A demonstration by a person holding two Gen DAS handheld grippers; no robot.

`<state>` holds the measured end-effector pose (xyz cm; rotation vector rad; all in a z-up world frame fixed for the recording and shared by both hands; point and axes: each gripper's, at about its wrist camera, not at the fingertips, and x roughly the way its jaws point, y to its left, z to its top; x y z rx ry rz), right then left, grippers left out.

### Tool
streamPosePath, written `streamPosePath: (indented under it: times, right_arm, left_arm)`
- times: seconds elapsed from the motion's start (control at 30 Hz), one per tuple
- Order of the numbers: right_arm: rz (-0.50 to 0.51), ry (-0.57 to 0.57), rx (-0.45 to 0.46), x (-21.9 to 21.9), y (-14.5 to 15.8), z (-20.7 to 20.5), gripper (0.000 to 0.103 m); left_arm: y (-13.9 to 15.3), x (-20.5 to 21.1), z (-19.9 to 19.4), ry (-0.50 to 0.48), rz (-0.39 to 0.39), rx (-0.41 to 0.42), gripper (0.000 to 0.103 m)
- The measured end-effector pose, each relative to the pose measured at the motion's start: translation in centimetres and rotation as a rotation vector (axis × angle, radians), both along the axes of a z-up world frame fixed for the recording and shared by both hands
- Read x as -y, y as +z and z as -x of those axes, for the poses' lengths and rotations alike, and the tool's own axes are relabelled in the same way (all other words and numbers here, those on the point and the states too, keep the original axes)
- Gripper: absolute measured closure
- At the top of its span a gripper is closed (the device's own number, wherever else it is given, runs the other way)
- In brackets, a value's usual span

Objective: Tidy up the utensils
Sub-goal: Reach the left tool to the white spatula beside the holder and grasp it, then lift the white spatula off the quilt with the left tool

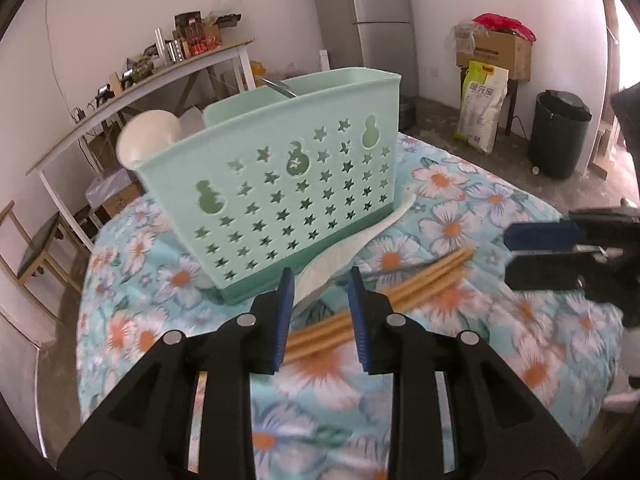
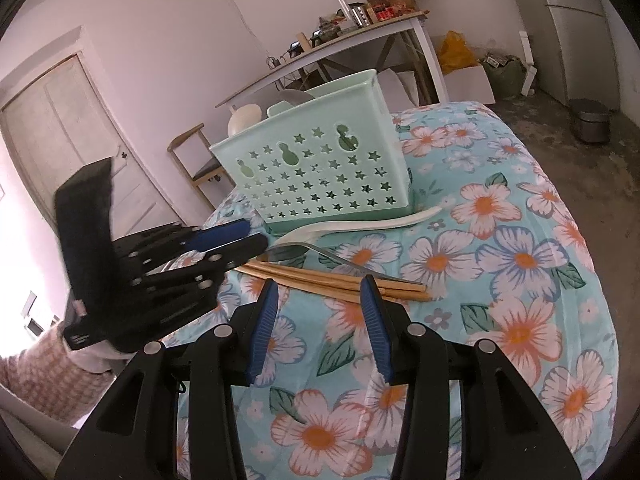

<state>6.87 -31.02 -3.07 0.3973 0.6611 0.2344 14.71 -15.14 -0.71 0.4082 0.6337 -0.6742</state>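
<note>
The left hand-held gripper [image 1: 318,316] stands partly open with nothing pressed between its blue pads; the chopsticks [image 1: 384,304] lie on the flowered cloth [image 1: 460,216] of the worktop below the gap, and I cannot tell whether the pads touch them. The right hand-held gripper [image 2: 320,330] is open to a middling width and holds nothing, hovering just short of the chopsticks. From the right wrist view, the chopsticks run from about 9 o'clock to 3 o'clock, with a metal spoon [image 2: 316,252] just beyond them and a white spoon [image 2: 360,226] beyond that, against the foot of the green basket [image 2: 320,168] at 12 o'clock. The basket already holds a white ladle [image 2: 244,118] and a metal utensil [image 2: 296,96].
</note>
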Motion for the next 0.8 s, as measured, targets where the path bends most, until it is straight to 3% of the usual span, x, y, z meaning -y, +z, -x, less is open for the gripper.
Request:
streamPosePath:
  times: [0.17,0.37,0.8]
  right_arm:
    - [-0.014,-0.007,-0.019,0.6,-0.7,-0.6,0.061]
    - [-0.021,0.002,-0.029,0.6,-1.2,-1.2,0.061]
    - [-0.03,-0.001,-0.042,0.7,-1.8,-1.6,0.061]
  left_arm:
    - [-0.5,1.5,-1.5,0.012,0.037,-0.049,0.077]
    - [-2.2,2.7,-2.6,0.033,0.002,-0.077,0.071]
    - [-2.4,0.6,-4.2,0.107,0.021,-0.1,0.069]
